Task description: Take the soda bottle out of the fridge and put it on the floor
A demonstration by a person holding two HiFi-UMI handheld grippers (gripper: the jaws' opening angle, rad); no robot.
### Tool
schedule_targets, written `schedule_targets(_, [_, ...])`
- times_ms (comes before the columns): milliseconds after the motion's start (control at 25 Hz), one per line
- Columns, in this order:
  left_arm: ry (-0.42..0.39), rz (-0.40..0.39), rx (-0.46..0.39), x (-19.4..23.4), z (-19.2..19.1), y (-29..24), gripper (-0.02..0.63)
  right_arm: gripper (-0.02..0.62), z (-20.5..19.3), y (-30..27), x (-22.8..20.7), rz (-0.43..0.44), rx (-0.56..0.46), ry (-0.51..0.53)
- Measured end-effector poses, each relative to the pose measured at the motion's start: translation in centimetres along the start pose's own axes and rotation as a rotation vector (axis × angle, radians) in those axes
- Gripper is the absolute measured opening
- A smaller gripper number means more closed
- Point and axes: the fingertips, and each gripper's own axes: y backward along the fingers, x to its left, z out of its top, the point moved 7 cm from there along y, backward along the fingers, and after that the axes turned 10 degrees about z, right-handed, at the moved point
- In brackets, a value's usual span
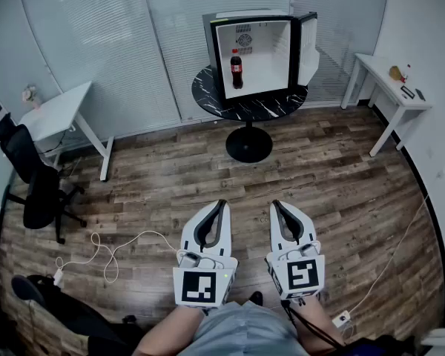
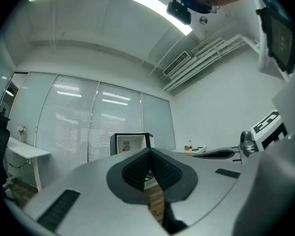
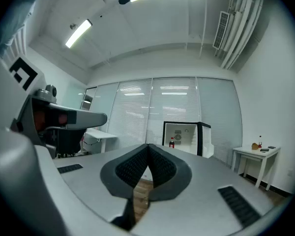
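Note:
A dark soda bottle (image 1: 236, 68) with a red label stands upright at the left inside the small white fridge (image 1: 261, 54), whose door hangs open to the right. The fridge sits on a round black marble table (image 1: 250, 102) at the far side of the room. The bottle (image 3: 171, 142) shows tiny in the right gripper view. My left gripper (image 1: 222, 203) and right gripper (image 1: 275, 205) are held side by side low in the head view, far from the fridge. Both are shut with nothing between their pads.
Wood floor (image 1: 208, 176) stretches between me and the table. A white desk (image 1: 55, 113) and black office chair (image 1: 33, 176) stand at the left, another white desk (image 1: 389, 87) at the right. A white cable (image 1: 115, 251) lies on the floor at front left.

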Motion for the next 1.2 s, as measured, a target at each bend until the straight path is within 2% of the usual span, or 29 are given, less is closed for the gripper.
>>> schedule_targets(280, [-0.012, 0.012, 0.023, -2.8, -1.0, -0.7, 0.017, 0.012, -0.9, 1.3, -2.7, 0.016, -0.011, -0.005])
schedule_targets(400, [-0.019, 0.025, 0.028, -3.9, -1.2, -1.2, 0.017, 0.012, -1.4, 2.0, -4.0, 0.052, -0.009, -0.04])
schedule_targets(760, [-0.03, 0.036, 0.074, -4.8, -2.5, -2.9, 0.017, 0.014, -3.3, 1.3, -6.7, 0.027, 0.01, -0.082])
schedule_targets(960, [-0.029, 0.043, 0.111, -3.1, -4.4, -5.6, 0.017, 0.014, -4.7, -2.1, -8.1, 0.018, 0.035, -0.094])
schedule_targets(1200, [0.006, 0.046, 0.083, 1.1, -6.4, -12.7, 0.017, 0.014, -5.4, -10.2, -10.1, 0.028, 0.066, -0.072])
